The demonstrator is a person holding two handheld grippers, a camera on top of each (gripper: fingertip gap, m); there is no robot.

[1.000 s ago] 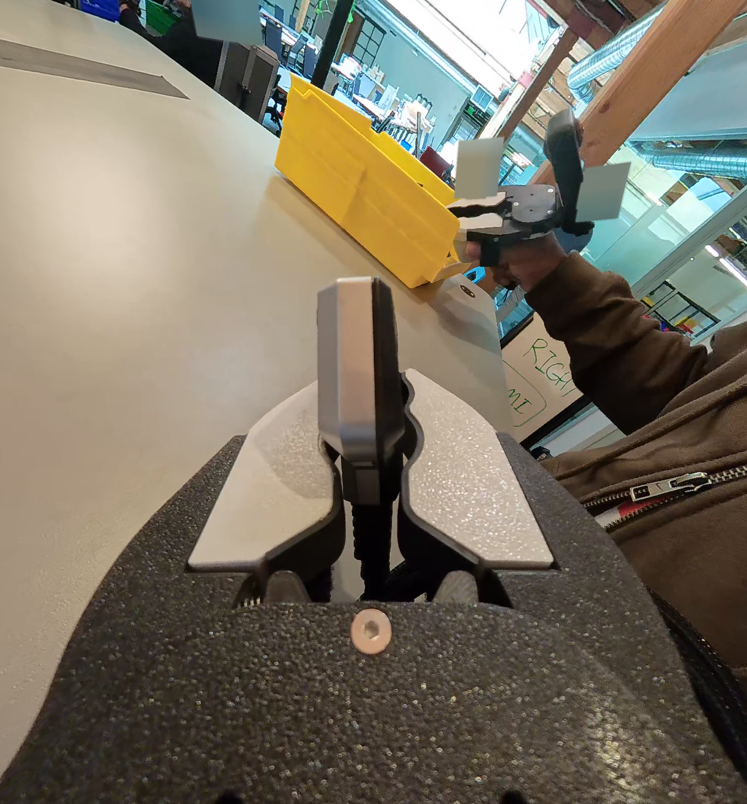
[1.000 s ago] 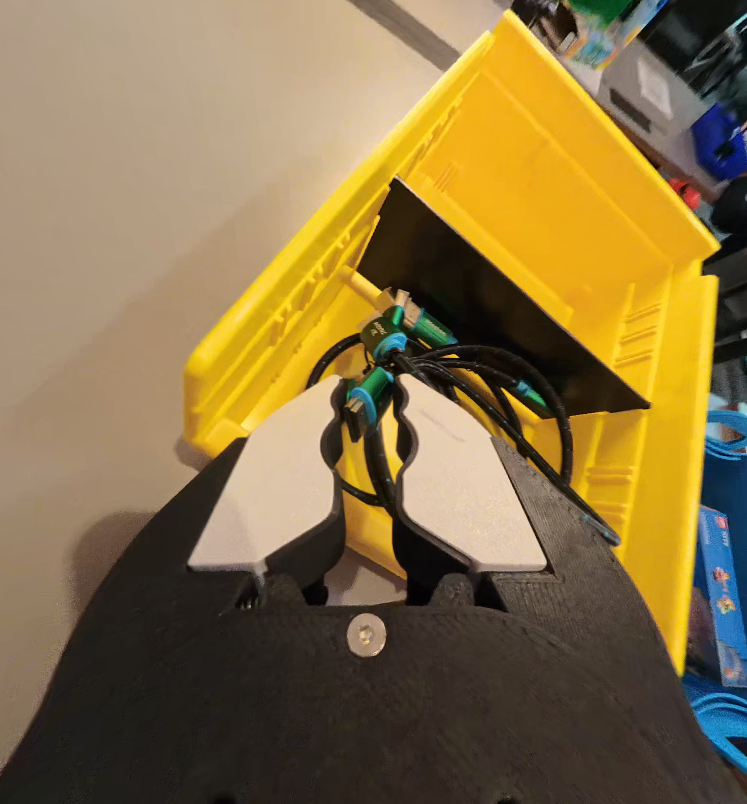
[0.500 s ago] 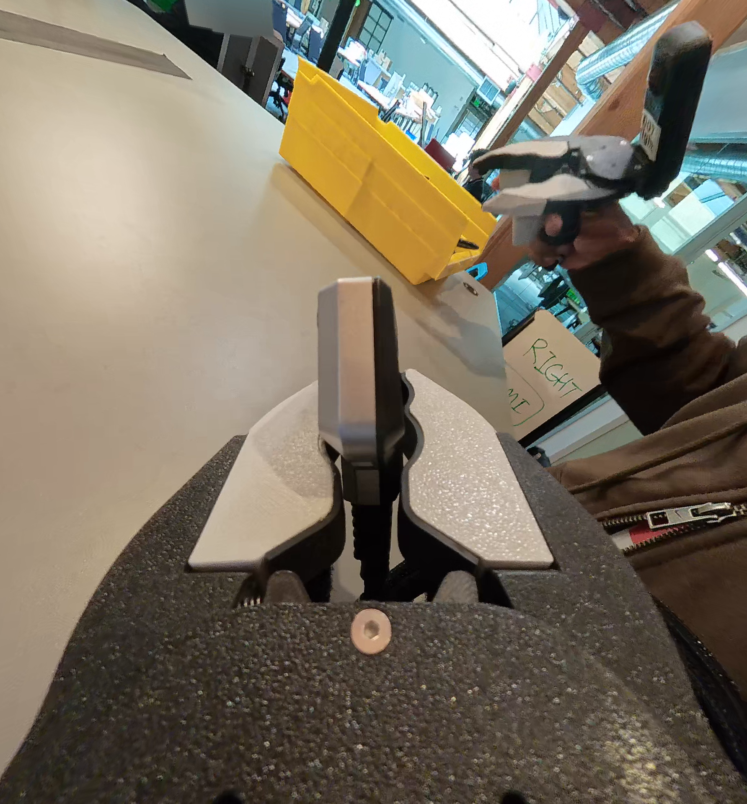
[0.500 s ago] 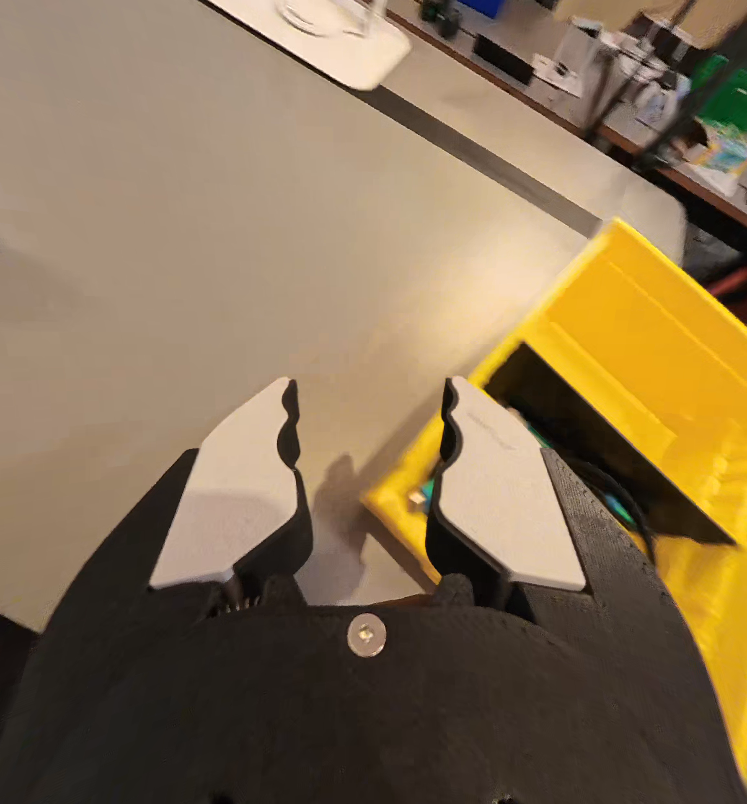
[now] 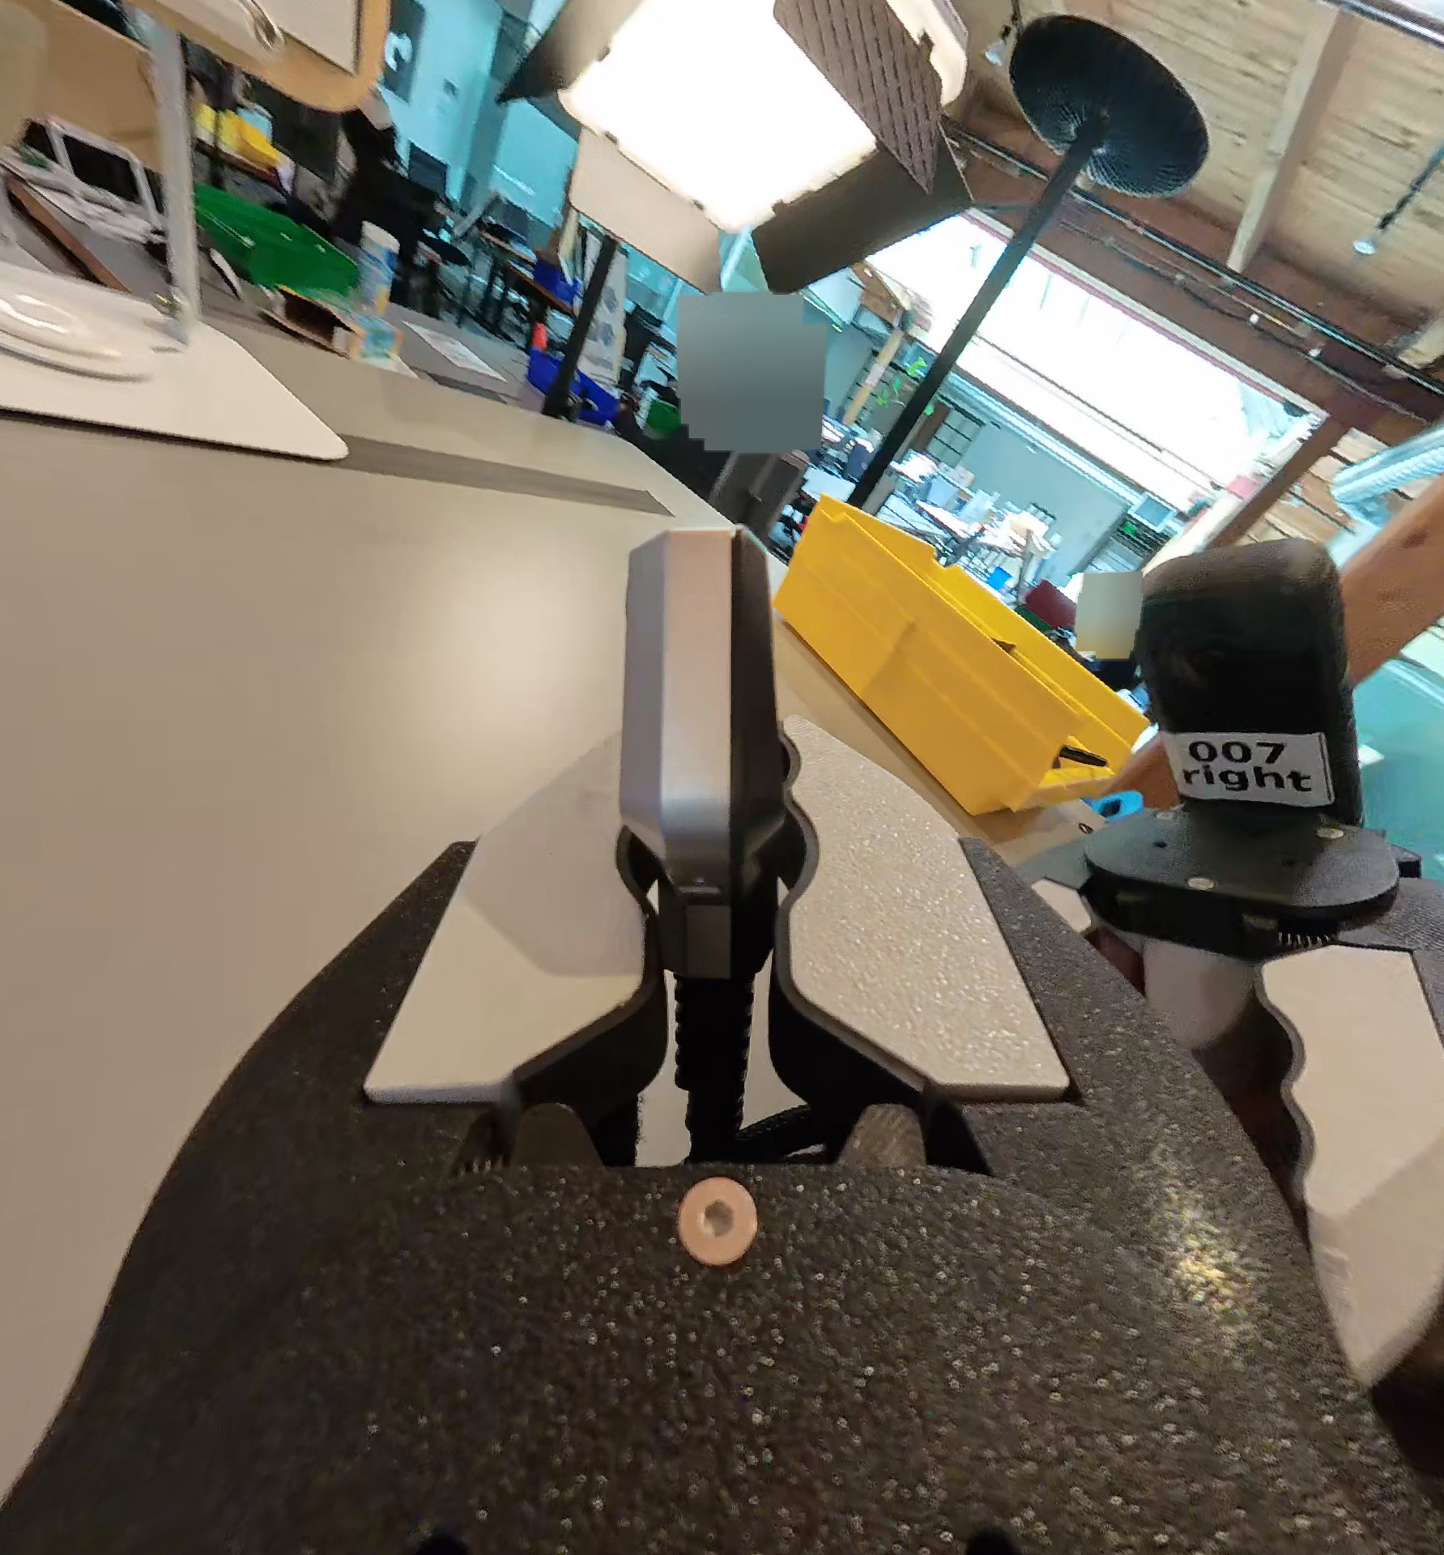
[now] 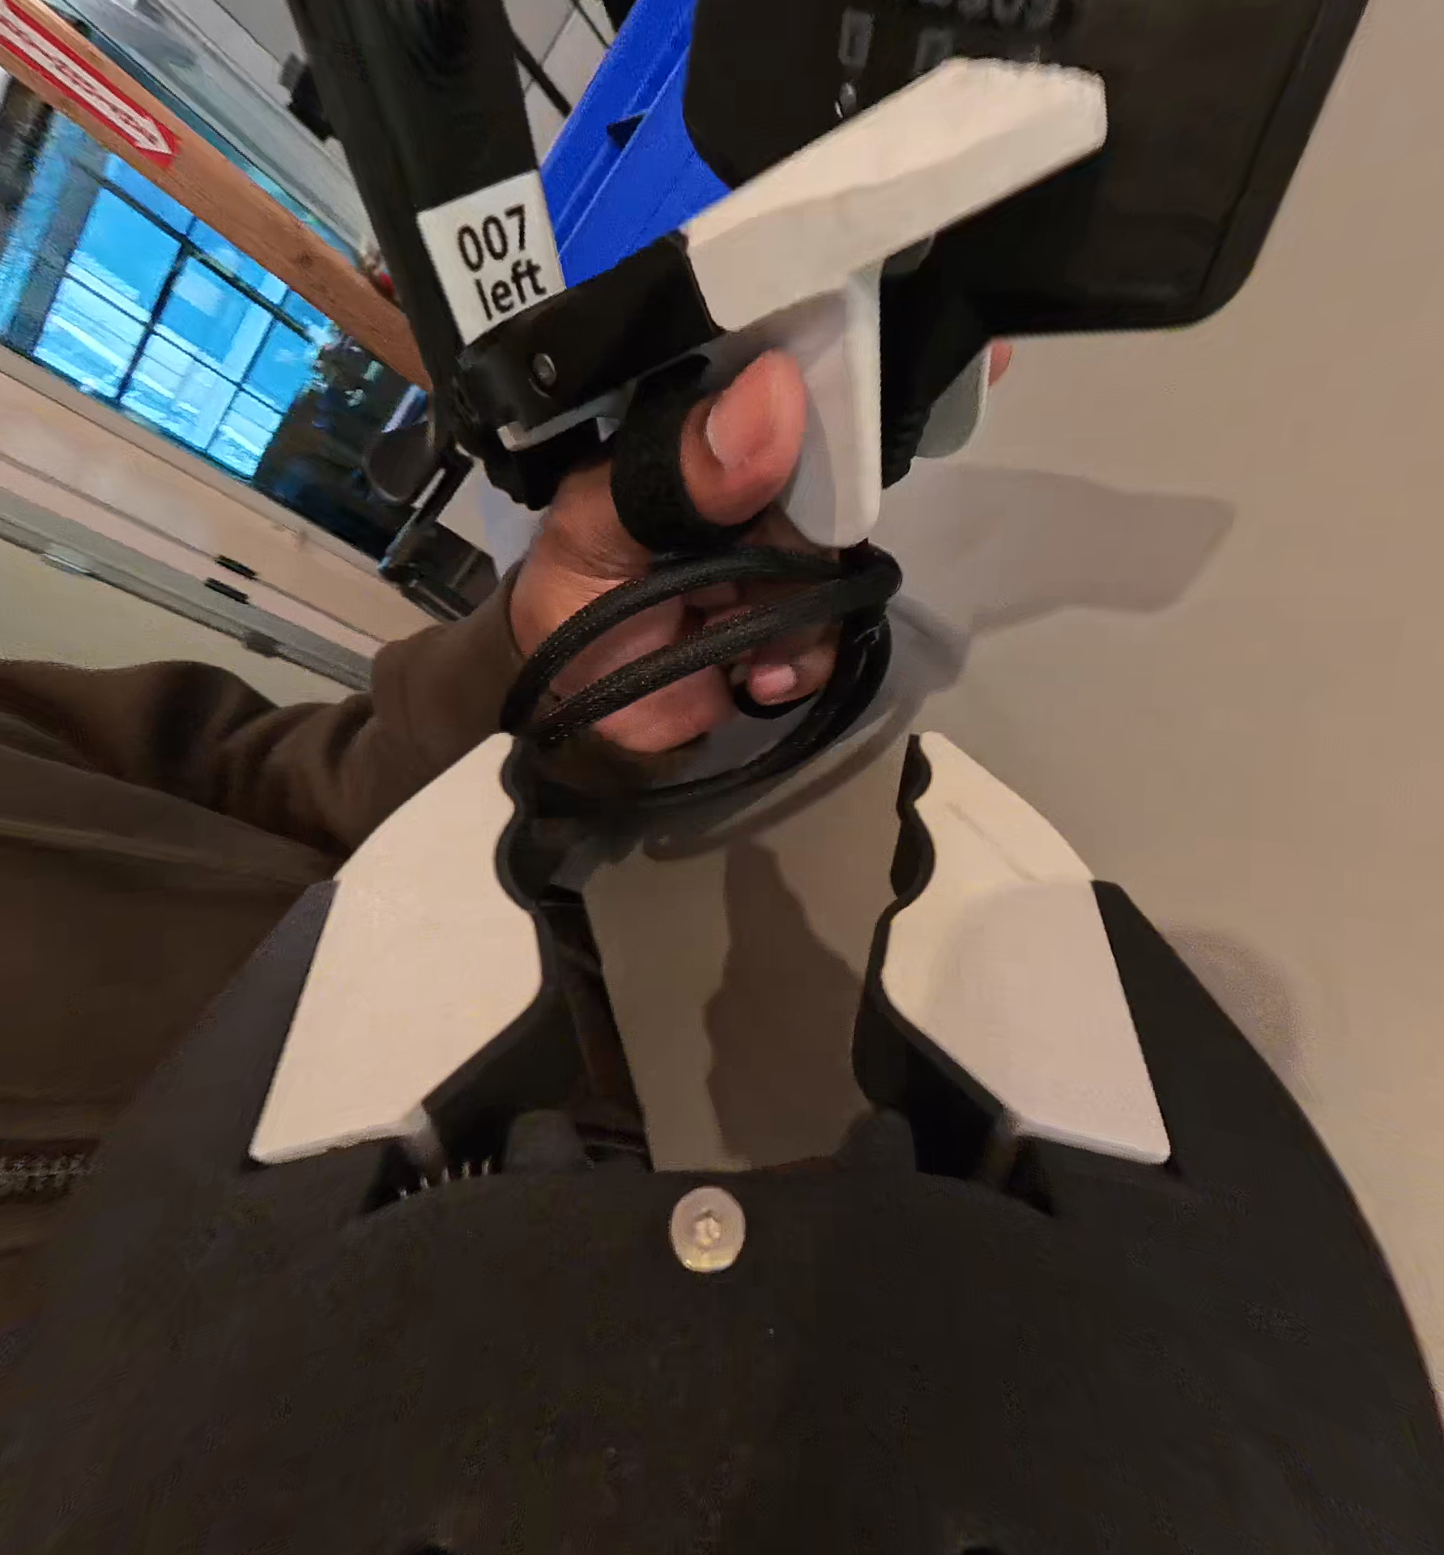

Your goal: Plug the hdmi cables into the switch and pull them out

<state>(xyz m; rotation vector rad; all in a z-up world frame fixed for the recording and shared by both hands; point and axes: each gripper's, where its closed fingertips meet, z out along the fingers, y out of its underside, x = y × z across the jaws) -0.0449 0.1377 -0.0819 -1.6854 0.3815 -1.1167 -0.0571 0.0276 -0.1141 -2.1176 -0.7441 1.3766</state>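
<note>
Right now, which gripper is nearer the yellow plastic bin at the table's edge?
Cannot tell for sure. The left gripper, clamped on a grey-and-black adapter, and the open right gripper both sit well short of the yellow plastic bin.

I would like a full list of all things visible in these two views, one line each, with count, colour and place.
Flat grey-and-black device with a ribbed black cable boot: one, grey and black, upright between the left jaws, pads pressed on its sides.
Braided black cable loops: one bundle, black, hanging under the left gripper, across the person's hand.
Yellow plastic bin: one, yellow, at the table's far right edge.
White mat with a white plate: one, white, far left on the table.
Beige table: one, beige, below everything.
Left hand: one, in a brown sleeve, gripping the left gripper's handle.
Left gripper: one, black with grey fingers, shut on the device.
Right gripper: one, black with white fingers, jaws wide open, empty.
</note>
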